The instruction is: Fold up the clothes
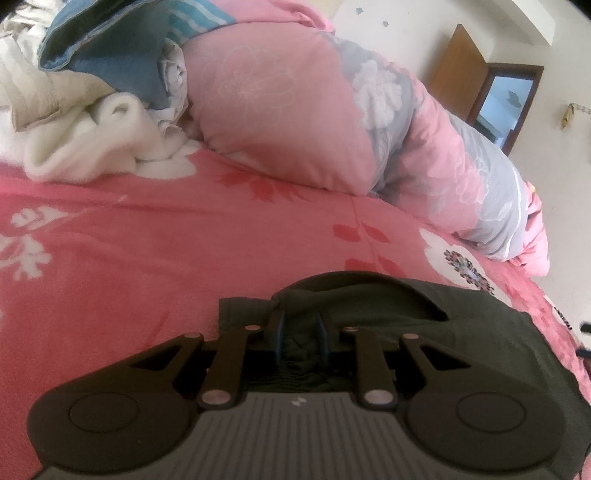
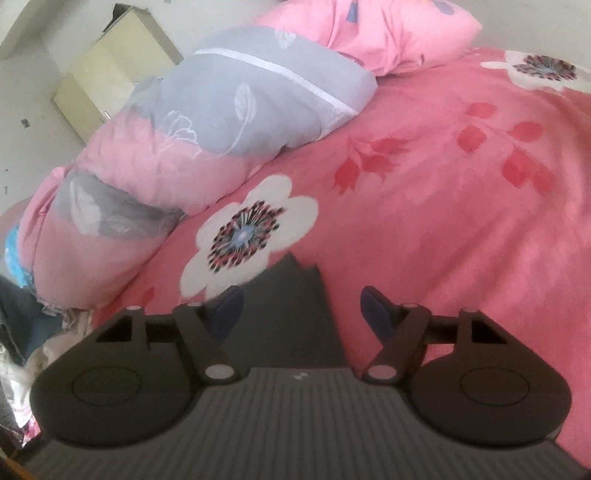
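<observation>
A dark green garment (image 1: 388, 306) lies on the pink flowered bedsheet (image 1: 147, 240) in the left wrist view, spread toward the lower right. My left gripper (image 1: 301, 328) is shut on a bunched fold at the garment's near edge, and the cloth fills the narrow gap between the blue pads. In the right wrist view a corner of the dark garment (image 2: 288, 332) lies flat on the sheet under my right gripper (image 2: 301, 299). That gripper is open: its blue pads (image 2: 373, 306) stand wide apart and neither presses the cloth.
A rolled pink and grey quilt (image 1: 332, 122) lies along the far side of the bed (image 2: 221, 122). A heap of white and blue clothes (image 1: 92, 110) sits at the far left. A pink pillow (image 2: 388, 33), a cream cabinet (image 2: 110, 70) and a brown door (image 1: 458, 70) lie beyond.
</observation>
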Tool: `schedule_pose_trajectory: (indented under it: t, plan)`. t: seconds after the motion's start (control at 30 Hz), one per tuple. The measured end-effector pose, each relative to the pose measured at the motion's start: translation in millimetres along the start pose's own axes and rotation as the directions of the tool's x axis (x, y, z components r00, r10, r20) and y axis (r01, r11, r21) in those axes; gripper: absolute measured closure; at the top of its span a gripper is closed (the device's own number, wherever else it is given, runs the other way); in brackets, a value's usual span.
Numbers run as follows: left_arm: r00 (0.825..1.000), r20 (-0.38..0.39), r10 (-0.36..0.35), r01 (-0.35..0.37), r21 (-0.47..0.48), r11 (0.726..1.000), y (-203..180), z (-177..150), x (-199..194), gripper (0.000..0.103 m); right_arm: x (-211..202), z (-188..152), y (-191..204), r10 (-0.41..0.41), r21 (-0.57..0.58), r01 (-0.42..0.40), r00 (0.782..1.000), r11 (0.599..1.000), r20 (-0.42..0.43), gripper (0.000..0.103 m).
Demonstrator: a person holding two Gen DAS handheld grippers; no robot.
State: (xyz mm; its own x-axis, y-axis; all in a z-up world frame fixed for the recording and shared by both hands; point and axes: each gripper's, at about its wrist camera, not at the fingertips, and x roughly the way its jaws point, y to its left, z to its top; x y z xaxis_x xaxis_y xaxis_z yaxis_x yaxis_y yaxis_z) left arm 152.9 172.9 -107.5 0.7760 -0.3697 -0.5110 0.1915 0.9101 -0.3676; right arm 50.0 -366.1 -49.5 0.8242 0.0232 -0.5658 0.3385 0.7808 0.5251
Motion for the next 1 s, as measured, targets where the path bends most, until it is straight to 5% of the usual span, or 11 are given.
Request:
schedule_pose_trajectory:
  t: [0.17, 0.4, 0.63, 0.87, 1.0]
  plan:
    - [1.0, 0.004, -0.014, 0.014, -0.013, 1.0, 2.9, -0.3, 0.0, 0.082, -50.5, -39.0, -28.8, -0.006, 0.165, 0.01, 1.0, 0.986, -0.02, 0.034]
    - [0.999, 0.019, -0.038, 0.038, -0.016, 0.999, 4.5, -2.7, 1.0, 0.077, -112.6, -92.3, -68.9, 0.099, 0.423, -0.112, 0.994, 0.899, 0.053, 0.034]
    - [0.998, 0.031, -0.06, 0.061, -0.036, 0.997, 8.5, -5.1, 0.4, 0.077, -114.9, -99.9, -71.0, 0.178, 0.44, -0.192, 0.981, 0.878, 0.072, 0.036]
    - [0.996, 0.038, -0.08, 0.083, -0.063, 0.995, 12.9, -6.0, 0.2, 0.077, -88.4, -98.1, -72.3, 0.113, 0.418, -0.108, 0.993, 0.902, 0.012, 0.054]
    - [0.995, 0.042, -0.092, 0.095, -0.076, 0.993, 15.0, -6.8, 0.0, 0.077, -90.0, -102.9, -68.9, 0.132, 0.401, -0.132, 0.991, 0.907, 0.027, 0.055]
